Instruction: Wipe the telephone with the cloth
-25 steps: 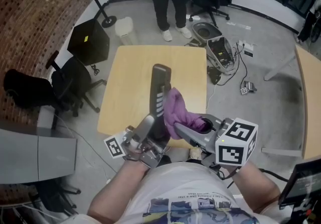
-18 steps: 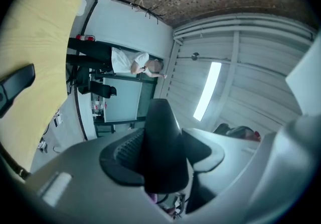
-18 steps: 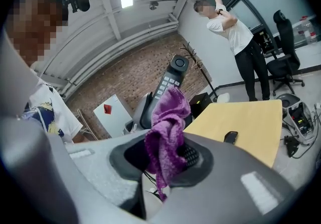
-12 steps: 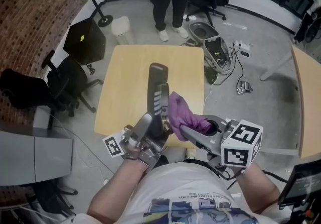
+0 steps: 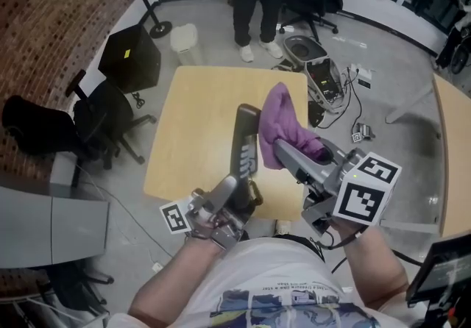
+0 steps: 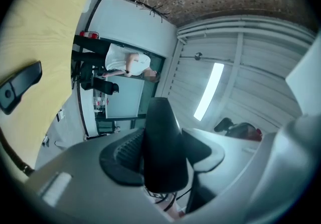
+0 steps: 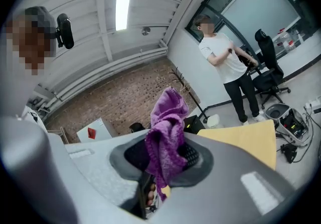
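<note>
The left gripper (image 5: 241,193) sits at the 6 o'clock edge of the light wooden counter (image 5: 188,124). Its jaws are clamped on the lower end of the black telephone handset (image 5: 246,144). The left gripper view shows the dark body wedged tight between the two pads. The handset is raised clear of the counter and slants up toward 12 o'clock, keypad facing the person. This hold looks the same as a second ago.

What has changed is to the right of it. The purple knitted cloth (image 5: 283,117) was bunched against the middle of the handset a second ago. It now lies against the handset's upper end, at about 2 o'clock from the top. The right gripper (image 5: 285,145) has carried it there, reaching in from 4 o'clock. Its jaws are pinched on the cloth's lower folds, and the loose end stands up past the tips, as the right gripper view shows.

By my reading, one stroke has run from the keypad area up to the earpiece end, so the right flank has likely been covered. The far face, the left edge and the part inside the left gripper's hold probably remain. Reaching those would call for turning the handset or regripping it.
</note>
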`<state>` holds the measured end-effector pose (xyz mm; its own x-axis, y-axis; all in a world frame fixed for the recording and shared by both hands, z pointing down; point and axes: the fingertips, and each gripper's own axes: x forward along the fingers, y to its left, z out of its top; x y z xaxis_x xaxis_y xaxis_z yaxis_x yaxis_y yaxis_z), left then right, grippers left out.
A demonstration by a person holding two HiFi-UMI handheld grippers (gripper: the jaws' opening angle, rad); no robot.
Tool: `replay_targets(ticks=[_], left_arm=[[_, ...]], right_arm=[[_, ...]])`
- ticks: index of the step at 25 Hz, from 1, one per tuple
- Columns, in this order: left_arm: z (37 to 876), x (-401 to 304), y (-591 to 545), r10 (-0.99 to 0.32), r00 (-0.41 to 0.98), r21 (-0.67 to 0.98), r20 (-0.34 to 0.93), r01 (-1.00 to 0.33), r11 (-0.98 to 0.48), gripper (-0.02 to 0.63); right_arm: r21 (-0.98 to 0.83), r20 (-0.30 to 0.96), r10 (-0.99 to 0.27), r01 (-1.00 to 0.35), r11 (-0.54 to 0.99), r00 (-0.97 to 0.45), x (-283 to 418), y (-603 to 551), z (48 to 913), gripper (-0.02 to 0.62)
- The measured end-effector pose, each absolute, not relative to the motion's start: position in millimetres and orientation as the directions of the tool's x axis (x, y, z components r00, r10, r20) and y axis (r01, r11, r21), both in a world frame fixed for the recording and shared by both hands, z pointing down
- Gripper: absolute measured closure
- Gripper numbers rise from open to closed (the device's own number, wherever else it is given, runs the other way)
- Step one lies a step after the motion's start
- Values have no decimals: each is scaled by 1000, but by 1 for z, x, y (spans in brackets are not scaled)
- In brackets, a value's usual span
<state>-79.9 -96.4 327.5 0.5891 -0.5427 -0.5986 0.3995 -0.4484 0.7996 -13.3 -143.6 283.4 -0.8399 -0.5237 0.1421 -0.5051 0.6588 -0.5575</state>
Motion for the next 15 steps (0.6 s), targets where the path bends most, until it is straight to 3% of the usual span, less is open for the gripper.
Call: replay_targets(ticks=[15], left_arm=[[337,-95,-110,-562,596,818,-574,384,-428,359]], right_arm=[[-587,195,-418,-447,675,-887,-58,-115,308,511]])
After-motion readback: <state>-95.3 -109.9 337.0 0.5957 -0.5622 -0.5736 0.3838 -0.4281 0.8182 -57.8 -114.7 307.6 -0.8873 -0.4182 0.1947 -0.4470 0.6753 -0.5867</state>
